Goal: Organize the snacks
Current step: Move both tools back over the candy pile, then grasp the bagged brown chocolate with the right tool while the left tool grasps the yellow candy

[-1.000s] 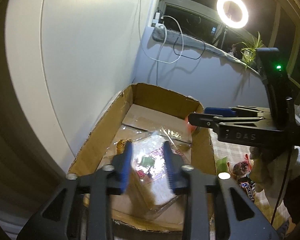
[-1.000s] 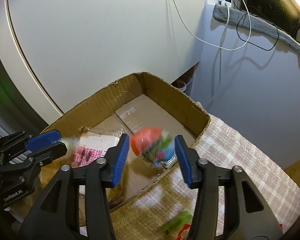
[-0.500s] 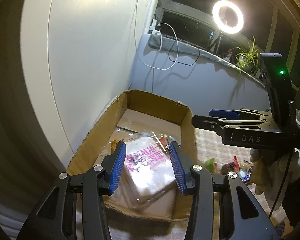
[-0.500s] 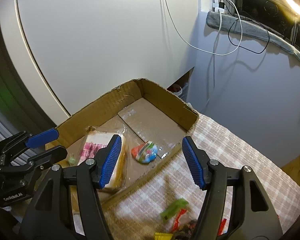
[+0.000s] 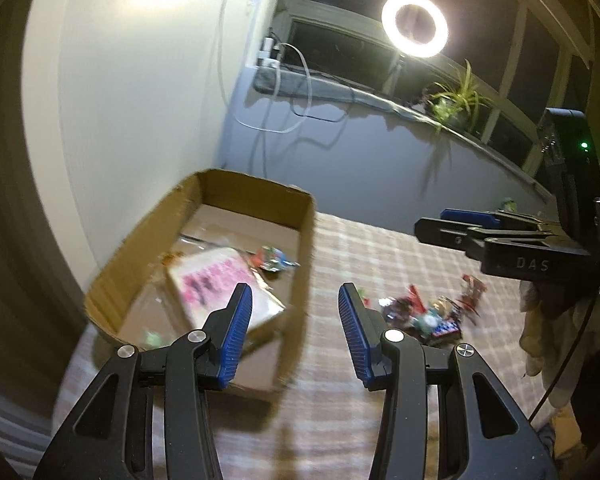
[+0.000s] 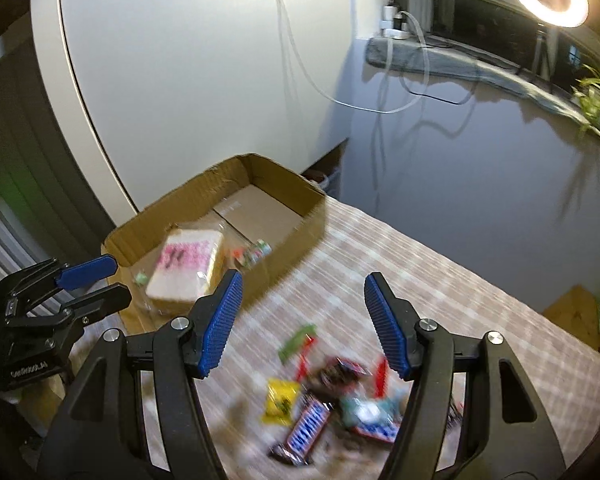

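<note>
We see our right gripper empty, jaws apart, above the blurred snack pile on the checked cloth. Our left gripper gapes empty beside the cardboard box, which holds what looks like a pink-printed bread pack.

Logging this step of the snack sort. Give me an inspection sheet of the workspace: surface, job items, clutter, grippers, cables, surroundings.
Surface: checked tablecloth, bare between box and pile.
Job's things: cardboard box holds a bread pack and a small colourful wrapped snack; loose snack pile on the cloth, with a chocolate bar and a yellow packet.
Clutter: nothing seen.
Grippers: left gripper open, empty; right gripper open, empty, above the pile.
Cables: white cable hanging down the wall; none on the cloth.
Surroundings: ring light, plant on the ledge, dark window.
</note>
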`<state>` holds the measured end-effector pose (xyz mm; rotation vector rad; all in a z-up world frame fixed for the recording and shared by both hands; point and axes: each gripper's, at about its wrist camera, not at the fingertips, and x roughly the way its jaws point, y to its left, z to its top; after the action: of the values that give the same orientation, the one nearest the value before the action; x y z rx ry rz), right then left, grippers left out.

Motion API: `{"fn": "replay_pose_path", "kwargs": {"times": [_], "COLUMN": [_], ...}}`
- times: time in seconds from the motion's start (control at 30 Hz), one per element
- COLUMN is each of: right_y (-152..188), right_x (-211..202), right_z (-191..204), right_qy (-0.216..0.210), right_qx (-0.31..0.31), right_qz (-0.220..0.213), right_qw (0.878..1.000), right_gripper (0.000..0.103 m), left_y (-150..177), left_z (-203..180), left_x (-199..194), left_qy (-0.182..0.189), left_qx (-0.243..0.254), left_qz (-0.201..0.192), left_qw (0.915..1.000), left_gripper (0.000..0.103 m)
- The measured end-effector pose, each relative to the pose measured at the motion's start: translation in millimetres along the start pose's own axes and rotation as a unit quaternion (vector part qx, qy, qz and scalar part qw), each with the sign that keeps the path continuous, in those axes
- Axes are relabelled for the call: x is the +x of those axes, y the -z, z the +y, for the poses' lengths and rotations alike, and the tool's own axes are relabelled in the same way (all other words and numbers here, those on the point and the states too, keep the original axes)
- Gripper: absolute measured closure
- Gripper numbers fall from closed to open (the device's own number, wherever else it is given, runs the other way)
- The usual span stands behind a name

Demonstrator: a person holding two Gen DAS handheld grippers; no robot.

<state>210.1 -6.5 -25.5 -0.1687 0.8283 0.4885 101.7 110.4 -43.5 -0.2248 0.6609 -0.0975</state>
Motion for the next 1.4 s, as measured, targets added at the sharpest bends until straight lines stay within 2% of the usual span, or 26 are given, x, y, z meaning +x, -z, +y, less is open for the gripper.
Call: {"fn": "replay_pose_path", "kwargs": {"times": [0.27,0.63,0.8,0.93,1.13,1.4], "right_y": [52,106,126,135,133,128], "right_x": [-48,-67,-61,-48,-23,12], "right_z": [-44,-103,-132,-151,-166,-177], "right_qy": [0.04,0.076,0.094,0.089,0.067,0.06], "right_qx": [0.033,0.07,0.081,0.099,0.125,0.14], "right_qz": [0.004,0.031,0.046,0.055,0.061,0.083], "right_qw": [0.999,0.994,0.991,0.99,0.988,0.985], "right_gripper": [0.037,0.037,0.037,0.037,0.037,0.037], "left_y": [18,43,52,56,61,60], "left_z": [-39,-78,-83,-83,-81,-79], "left_x": [-3,16,33,48,67,93], "left_qy": [0.028,0.046,0.039,0.031,0.018,0.013], "left_qx": [0.029,0.042,0.044,0.041,0.044,0.044], "left_qz": [0.017,0.054,0.074,0.089,0.107,0.13], "left_qw": [0.999,0.9966,0.9955,0.9947,0.9931,0.9905], "left_gripper": [0.059,0.059,0.059,0.059,0.06,0.064]}}
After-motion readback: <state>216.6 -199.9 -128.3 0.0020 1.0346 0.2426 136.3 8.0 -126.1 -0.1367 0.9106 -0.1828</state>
